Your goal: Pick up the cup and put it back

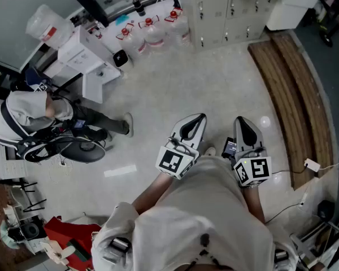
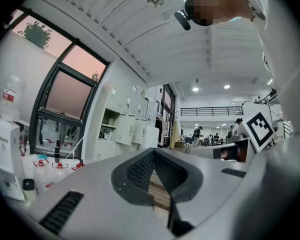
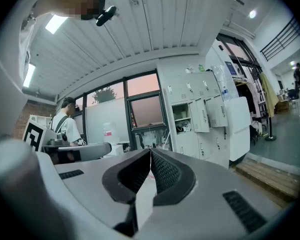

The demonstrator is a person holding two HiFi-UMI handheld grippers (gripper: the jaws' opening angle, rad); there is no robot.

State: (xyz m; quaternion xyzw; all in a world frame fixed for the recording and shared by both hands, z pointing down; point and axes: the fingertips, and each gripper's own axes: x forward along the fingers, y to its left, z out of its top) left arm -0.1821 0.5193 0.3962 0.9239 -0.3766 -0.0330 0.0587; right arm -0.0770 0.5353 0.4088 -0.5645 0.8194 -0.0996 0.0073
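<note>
No cup shows in any view. In the head view both grippers are held close to the person's body, above a pale floor. My left gripper (image 1: 200, 117) has its jaws together with nothing between them. My right gripper (image 1: 240, 121) sits beside it, about a hand's width to the right, jaws also together and empty. The left gripper view looks level across a room, with my left gripper (image 2: 153, 152) shut at the tips. In the right gripper view my right gripper (image 3: 150, 152) is shut too, facing windows and lockers.
A water dispenser (image 1: 73, 55) and several water bottles (image 1: 152, 34) stand at the back left. Grey lockers (image 1: 226, 10) line the back. A wooden platform (image 1: 294, 95) runs along the right. A person in white (image 1: 28, 114) sits at the left by a round stool (image 1: 82, 149).
</note>
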